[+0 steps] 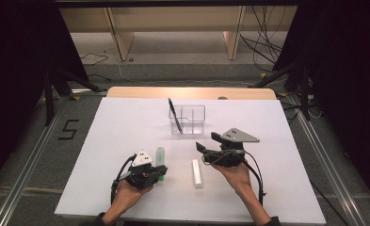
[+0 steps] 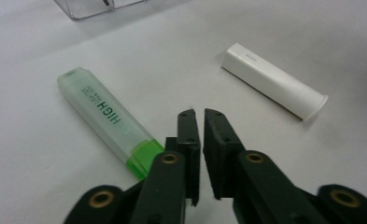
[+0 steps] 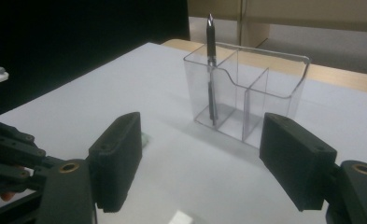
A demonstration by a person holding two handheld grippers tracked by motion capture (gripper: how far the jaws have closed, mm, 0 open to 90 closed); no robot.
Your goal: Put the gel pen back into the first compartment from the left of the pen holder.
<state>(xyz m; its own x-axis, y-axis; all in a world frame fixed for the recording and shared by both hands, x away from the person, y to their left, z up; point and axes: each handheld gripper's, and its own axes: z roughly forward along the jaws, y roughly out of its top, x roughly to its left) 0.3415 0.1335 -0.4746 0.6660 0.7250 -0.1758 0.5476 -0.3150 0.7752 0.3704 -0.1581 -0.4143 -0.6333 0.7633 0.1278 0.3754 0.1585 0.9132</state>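
A white table [image 1: 126, 127] is seen from above, and most of its surface is bare. Toward its far middle a clear compartmented holder [image 1: 188, 119] is set upright; a dark pen [image 1: 174, 114] is stood in its left compartment, leaning against the wall with its tip above the rim.

The right gripper [image 1: 206, 142] is held above the table on the near right, and its jaws are spread wide with nothing between them. In the right gripper view the holder [image 3: 246, 93] and the pen [image 3: 211, 65] are framed between those two jaws, well ahead of them.

The left gripper [image 1: 163, 170] is held low at the near left. Its jaws are brought almost together, a thin slit being left between the pads, and nothing is gripped. A green highlighter [image 2: 109, 119] is laid flat on the table just beside the left jaw, its bright green end next to that jaw. A white capped tube [image 2: 274, 81] is laid flat farther to the right, between the two grippers in the high view.
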